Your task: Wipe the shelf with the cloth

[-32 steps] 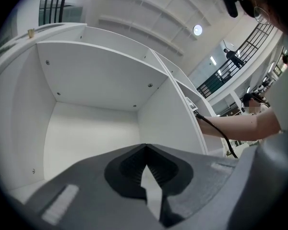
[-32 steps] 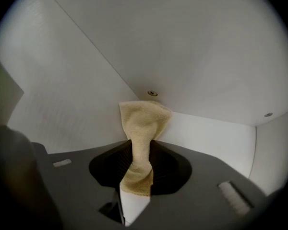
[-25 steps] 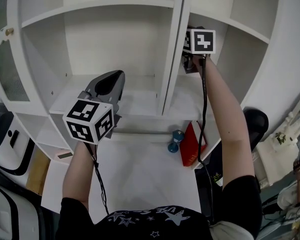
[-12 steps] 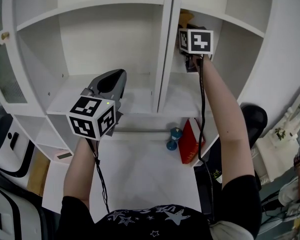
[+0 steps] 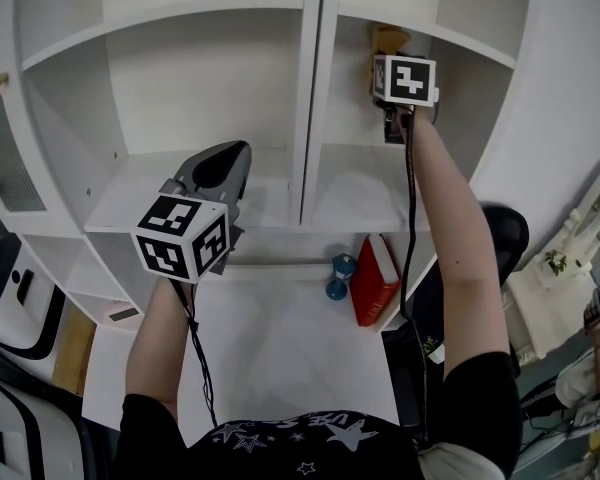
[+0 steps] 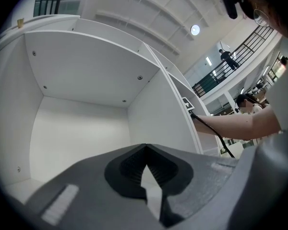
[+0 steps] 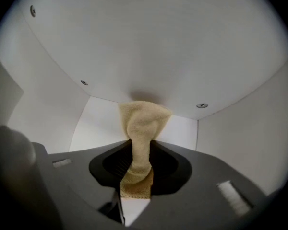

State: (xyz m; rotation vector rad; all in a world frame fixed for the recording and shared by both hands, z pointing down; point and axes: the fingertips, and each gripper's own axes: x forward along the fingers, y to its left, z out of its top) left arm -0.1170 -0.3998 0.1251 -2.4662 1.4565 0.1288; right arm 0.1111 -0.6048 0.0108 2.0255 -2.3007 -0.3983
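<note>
The tan cloth (image 7: 140, 128) was held pinched in the right gripper (image 7: 134, 174), whose jaws were closed on its lower end. In the right gripper view its long axis ran up the frame's centre, with the bunched free end up against a white panel. This was seen in the upper-right compartment of the white shelf (image 5: 160, 200), right of a vertical divider (image 5: 306, 118). The left gripper (image 5: 220, 173) was held at lower left, jaws together on nothing. Below, a red book (image 5: 372, 280) and a blue dumbbell (image 5: 337, 277) were seen.
</note>
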